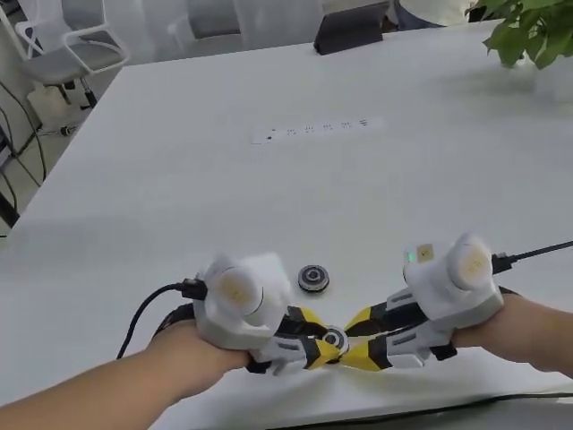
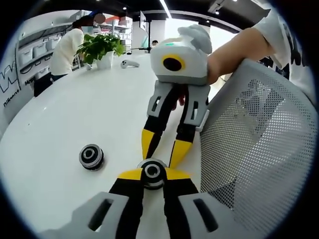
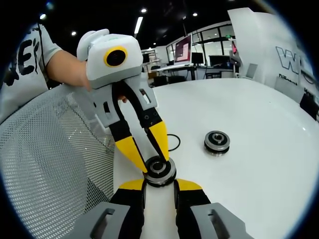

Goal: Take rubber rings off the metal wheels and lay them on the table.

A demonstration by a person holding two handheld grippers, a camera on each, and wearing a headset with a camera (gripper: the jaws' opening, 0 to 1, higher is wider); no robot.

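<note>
Going left to right in the head view: an office chair (image 1: 64, 47) sits off the far left corner of the white table (image 1: 161, 179), and a power strip (image 1: 318, 128) lies flat mid-table with no label that can be read. Down front, the left gripper (image 1: 318, 348) comes in from the left and is clamped on a small metal wheel (image 1: 336, 339) at the near edge of the table. The right gripper (image 1: 354, 345) meets it nose to nose from the other side and is pinched onto the same wheel. The black ring (image 3: 172, 173) is still on that wheel. A second wheel (image 1: 313, 278) lies flat on the table just behind the two, touching nothing. A plant (image 1: 528, 31) pokes in at the far right corner. As for writing, the left gripper view has a big "W" (image 2: 11, 79) on the left wall with smaller text under it that's too warped to read. The right gripper view shows dark letters on the person's shirt (image 3: 27, 47), cut off and not readable, a thin cable (image 3: 173, 142) looped on the table, and another big "W" (image 3: 286, 57) on the right wall.
</note>
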